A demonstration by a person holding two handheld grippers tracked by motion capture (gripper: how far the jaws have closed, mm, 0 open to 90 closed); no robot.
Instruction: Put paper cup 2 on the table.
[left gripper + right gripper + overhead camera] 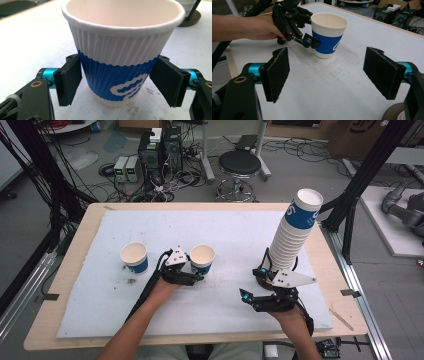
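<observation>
Wooden table under white mat; two cups, tall cup stack on mat.

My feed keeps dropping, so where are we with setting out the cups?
Looks done: one cup stands alone on the white mat, at its left. In hand: the left gripper has its fingers either side of a second cup; I cannot tell whether they touch it. Left: the tall stack of cups at the right. The right gripper is open with nothing between its fingers.

Upright blue-banded paper cup
</observation>
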